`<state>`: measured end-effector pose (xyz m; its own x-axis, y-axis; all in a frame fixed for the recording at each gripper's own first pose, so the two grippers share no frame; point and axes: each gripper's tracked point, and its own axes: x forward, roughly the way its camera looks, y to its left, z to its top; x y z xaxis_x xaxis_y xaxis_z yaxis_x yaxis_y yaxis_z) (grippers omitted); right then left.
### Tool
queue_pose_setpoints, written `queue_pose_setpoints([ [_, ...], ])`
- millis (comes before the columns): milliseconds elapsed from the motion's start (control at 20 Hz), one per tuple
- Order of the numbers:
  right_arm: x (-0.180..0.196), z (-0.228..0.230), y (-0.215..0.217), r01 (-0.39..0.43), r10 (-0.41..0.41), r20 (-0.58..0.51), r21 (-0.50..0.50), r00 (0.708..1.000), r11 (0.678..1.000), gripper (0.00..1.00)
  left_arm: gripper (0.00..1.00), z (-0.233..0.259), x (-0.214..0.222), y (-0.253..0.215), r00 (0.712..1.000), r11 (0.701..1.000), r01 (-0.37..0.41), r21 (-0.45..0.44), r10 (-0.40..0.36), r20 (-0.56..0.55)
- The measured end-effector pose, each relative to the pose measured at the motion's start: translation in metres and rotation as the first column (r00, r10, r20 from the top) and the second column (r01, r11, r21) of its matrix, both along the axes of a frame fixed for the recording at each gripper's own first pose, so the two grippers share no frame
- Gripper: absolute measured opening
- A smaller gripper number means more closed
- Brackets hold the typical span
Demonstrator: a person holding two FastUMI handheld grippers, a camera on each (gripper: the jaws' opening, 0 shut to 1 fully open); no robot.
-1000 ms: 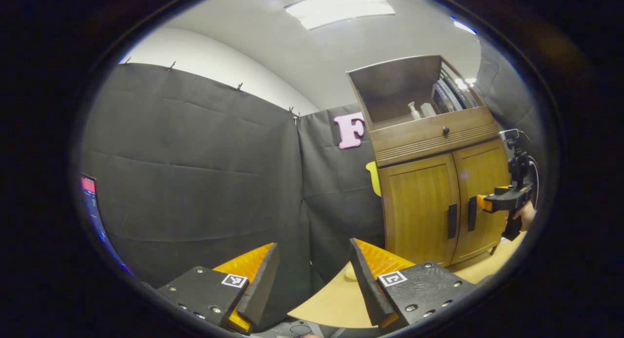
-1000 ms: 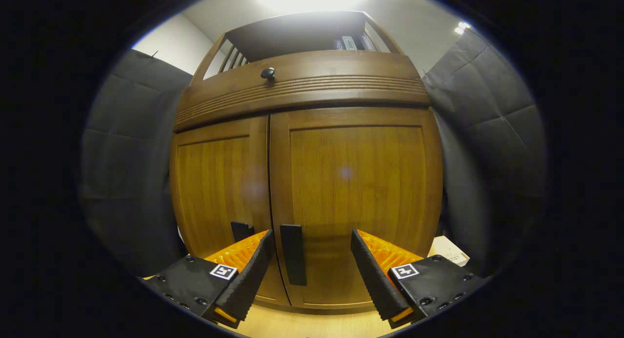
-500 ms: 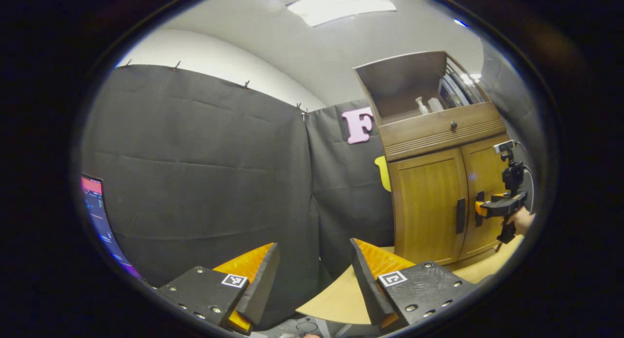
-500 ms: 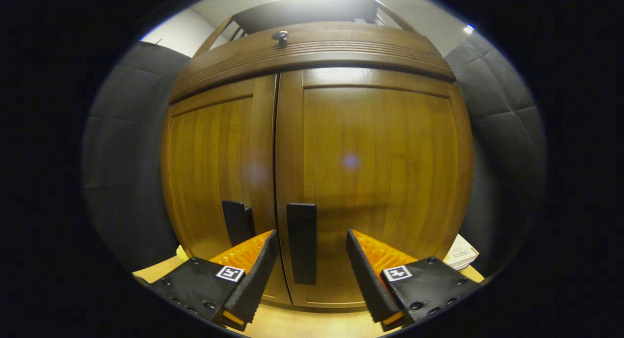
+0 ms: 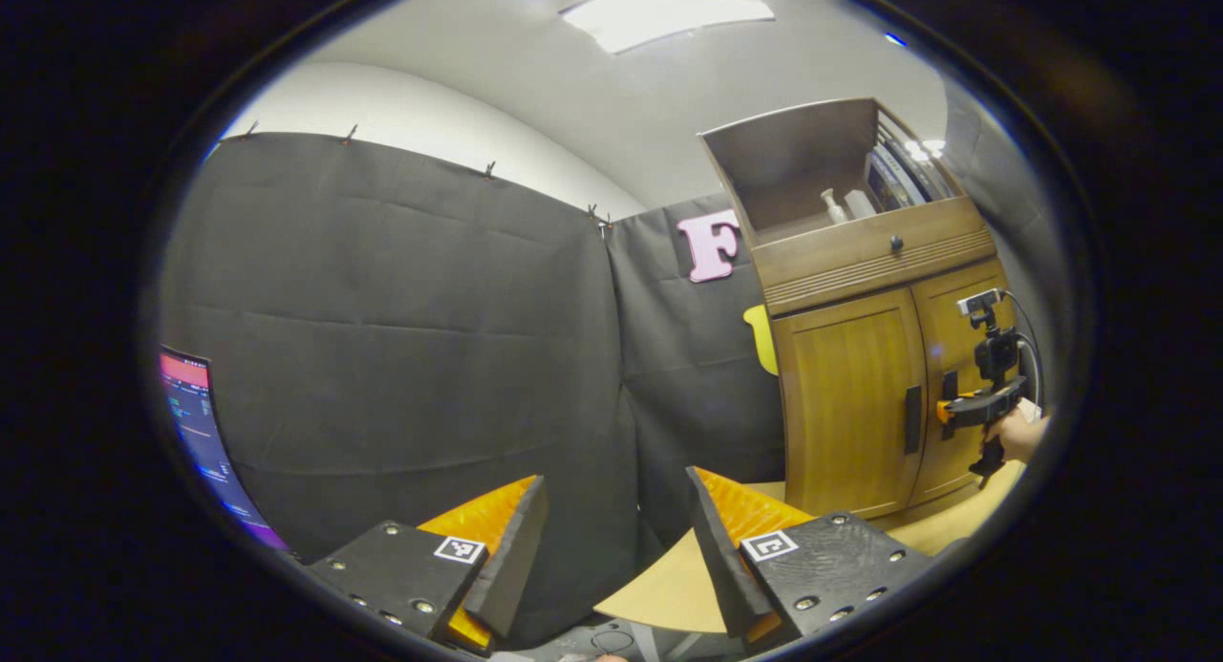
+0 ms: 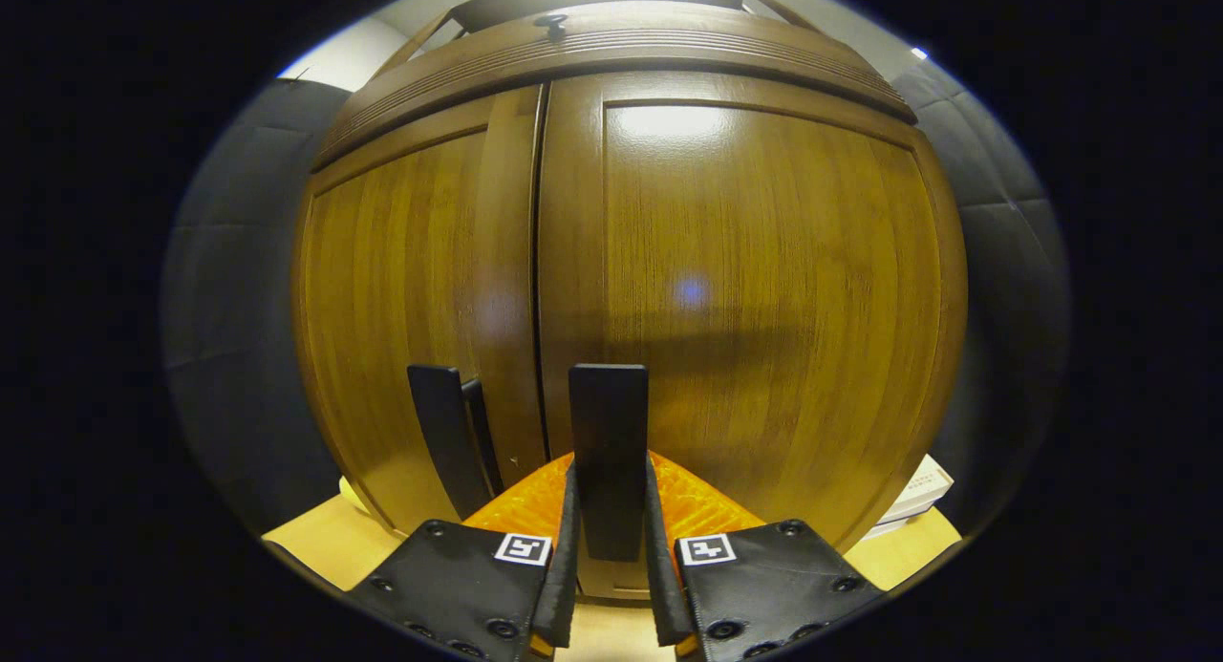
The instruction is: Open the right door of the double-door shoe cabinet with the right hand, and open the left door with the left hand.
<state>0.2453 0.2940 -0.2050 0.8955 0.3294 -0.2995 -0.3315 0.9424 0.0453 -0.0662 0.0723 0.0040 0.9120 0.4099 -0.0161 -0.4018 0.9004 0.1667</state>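
Since the earlier frames, the right gripper (image 6: 609, 586) has drawn its fingers in from a wide spread until they clamp both sides of the right door handle (image 6: 609, 457), and the cabinet front has grown larger in its view.

Right gripper view: the handle stands upright between the two fingers, with both inner faces pressed against its edges. The right door (image 6: 755, 299) and the left door (image 6: 411, 299) both sit shut, with only the thin centre seam between them. The left door handle (image 6: 441, 447) stands free, just beside the gripped one. A tan tabletop (image 6: 325, 547) runs along the foot of the shoe cabinet (image 6: 611, 55), and a pale box (image 6: 919, 490) lies by the cabinet's right lower corner. Booth cloth (image 6: 229, 261) closes in on both sides.

Left gripper view: the left gripper (image 5: 616, 557) holds nothing, its fingers spread wide over open air. It remains well apart from the cabinet (image 5: 860, 356), which has shifted slightly rightward in this view. Booth cloth (image 5: 401, 337) lies ahead, and the table edge (image 5: 659, 586) shows below. Farther off, the right gripper (image 5: 955, 412), held by a hand (image 5: 1018, 435), sits against the right door handle. A lit screen (image 5: 196, 423) shows at far left.
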Motion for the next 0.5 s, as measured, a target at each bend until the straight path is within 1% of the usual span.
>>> queue_pose_setpoints([
  [150,-0.003,0.000,-0.002,-0.014,0.014,0.003,-0.009,1.000,1.000,0.27,0.83,-0.001,0.001,-0.001,1.000,1.000,0.013,-0.004,-0.013,0.002],
  [200,-0.002,0.000,0.001,-0.010,0.010,0.005,0.013,1.000,1.000,0.21,0.83,-0.001,0.002,-0.001,1.000,1.000,0.018,-0.006,-0.018,0.002],
  [250,-0.004,0.000,0.000,-0.016,0.016,-0.009,0.011,1.000,1.000,0.16,0.83,-0.001,0.002,-0.001,1.000,1.000,0.024,-0.007,-0.024,0.003],
  [300,-0.005,0.002,0.000,-0.015,0.016,-0.009,0.018,1.000,1.000,0.16,0.83,0.001,0.002,-0.001,1.000,1.000,0.031,-0.006,-0.030,0.006],
  [350,-0.007,0.002,-0.001,-0.019,0.019,-0.016,0.016,1.000,1.000,0.12,0.83,0.001,0.002,-0.002,0.999,0.999,0.038,-0.006,-0.038,0.010],
  [500,-0.017,0.005,-0.004,-0.029,0.030,-0.018,0.022,0.999,0.999,0.12,0.83,-0.001,0.005,-0.003,0.998,0.998,0.060,-0.006,-0.060,0.020],
])
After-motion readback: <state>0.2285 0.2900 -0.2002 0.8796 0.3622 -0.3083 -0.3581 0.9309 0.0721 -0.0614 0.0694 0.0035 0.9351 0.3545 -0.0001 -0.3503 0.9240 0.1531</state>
